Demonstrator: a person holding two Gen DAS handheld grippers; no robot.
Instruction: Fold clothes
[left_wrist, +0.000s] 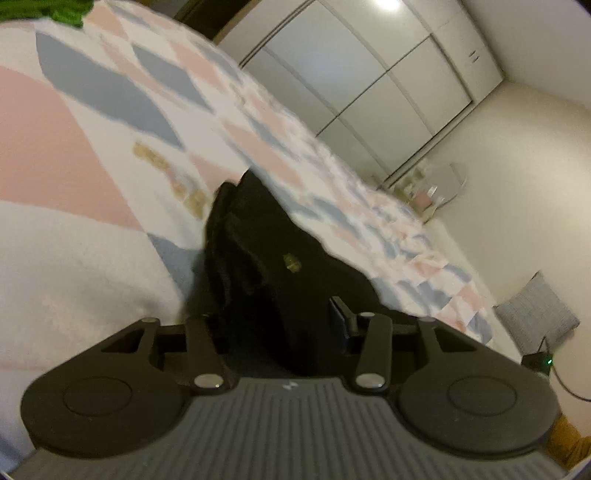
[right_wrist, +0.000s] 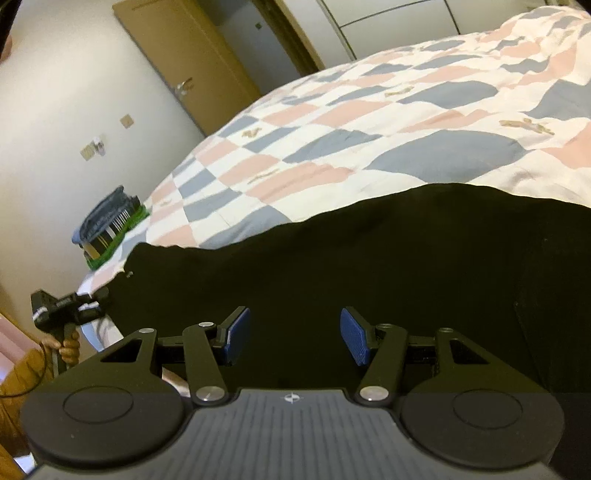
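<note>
A black garment (right_wrist: 332, 266) lies spread across the near side of the bed. In the right wrist view my right gripper (right_wrist: 295, 338) hovers over it, open, its blue pads (right_wrist: 354, 339) wide apart with nothing between them. A hand (right_wrist: 70, 349) holds my left gripper (right_wrist: 74, 310) at the garment's left edge. The left wrist view is blurred. There the black garment (left_wrist: 280, 258) bunches up between the spread fingers of my left gripper (left_wrist: 273, 321). Its right pad (left_wrist: 340, 317) shows; the cloth hides the left one.
A pink, blue and white patchwork bedcover (right_wrist: 369, 122) fills the bed. A stack of folded clothes (right_wrist: 107, 229) sits at its far left corner. A wooden door (right_wrist: 184, 62) and a white wardrobe (left_wrist: 351, 74) stand behind; a grey cushion (left_wrist: 535, 310) lies on the floor.
</note>
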